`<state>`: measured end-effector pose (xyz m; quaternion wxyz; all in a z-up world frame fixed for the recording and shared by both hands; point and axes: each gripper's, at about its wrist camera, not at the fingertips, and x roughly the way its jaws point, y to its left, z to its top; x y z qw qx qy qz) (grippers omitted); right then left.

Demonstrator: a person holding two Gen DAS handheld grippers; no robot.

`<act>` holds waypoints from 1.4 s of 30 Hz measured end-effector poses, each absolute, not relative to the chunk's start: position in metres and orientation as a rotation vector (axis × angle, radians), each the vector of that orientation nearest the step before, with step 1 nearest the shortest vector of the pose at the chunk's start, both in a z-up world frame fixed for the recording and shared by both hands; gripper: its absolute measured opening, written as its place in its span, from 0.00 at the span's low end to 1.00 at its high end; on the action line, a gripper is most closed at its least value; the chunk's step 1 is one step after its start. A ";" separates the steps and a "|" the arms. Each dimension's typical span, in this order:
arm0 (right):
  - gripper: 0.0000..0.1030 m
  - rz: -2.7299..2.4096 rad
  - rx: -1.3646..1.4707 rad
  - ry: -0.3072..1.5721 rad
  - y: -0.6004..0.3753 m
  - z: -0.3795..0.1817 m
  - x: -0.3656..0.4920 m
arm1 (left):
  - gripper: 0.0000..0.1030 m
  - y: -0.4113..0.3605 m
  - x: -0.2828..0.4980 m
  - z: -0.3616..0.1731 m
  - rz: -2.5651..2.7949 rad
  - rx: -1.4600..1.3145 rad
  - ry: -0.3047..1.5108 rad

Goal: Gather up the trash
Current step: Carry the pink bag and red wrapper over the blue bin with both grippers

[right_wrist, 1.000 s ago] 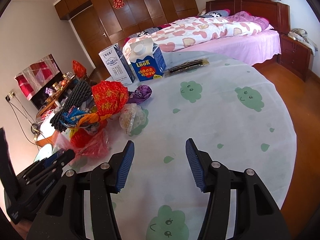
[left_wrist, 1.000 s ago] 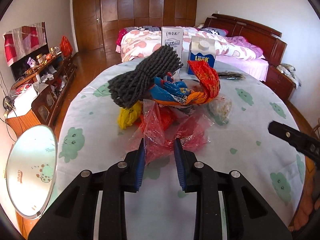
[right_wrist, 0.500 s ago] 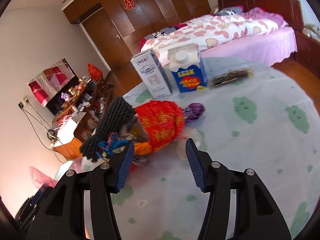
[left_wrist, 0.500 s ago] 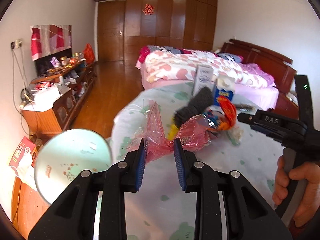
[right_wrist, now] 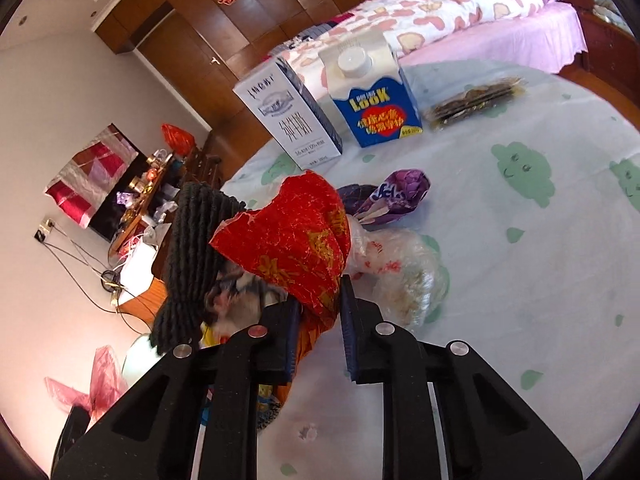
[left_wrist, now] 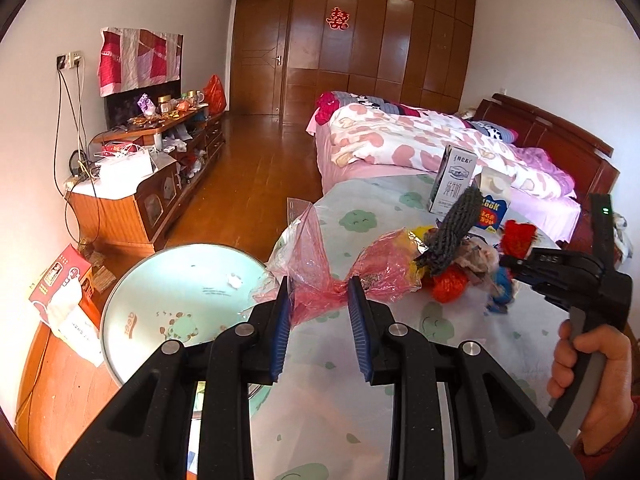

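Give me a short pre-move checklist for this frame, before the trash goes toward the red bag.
1. Left hand-held gripper shut on the red plastic bag: ok.
2. Bag mouth spread open to take trash: not ok, the film is bunched.
3. Right hand-held gripper closing with the red-and-gold wrapper between its jaws: ok.
4. Wrapper free of the dark knitted roll beside it: cannot tell.
5. Milk cartons upright, clear of the pile: ok.

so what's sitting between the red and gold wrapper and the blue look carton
A crumpled purple wrapper lies on the tablecloth between the red and gold wrapper and the blue carton; the right wrist view shows it.
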<state>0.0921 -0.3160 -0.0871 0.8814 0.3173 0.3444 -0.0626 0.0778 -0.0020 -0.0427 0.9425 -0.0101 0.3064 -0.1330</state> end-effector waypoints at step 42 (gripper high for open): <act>0.19 0.016 0.252 0.603 -0.186 -0.036 0.042 | 0.27 0.061 0.071 -0.020 -0.059 0.012 0.588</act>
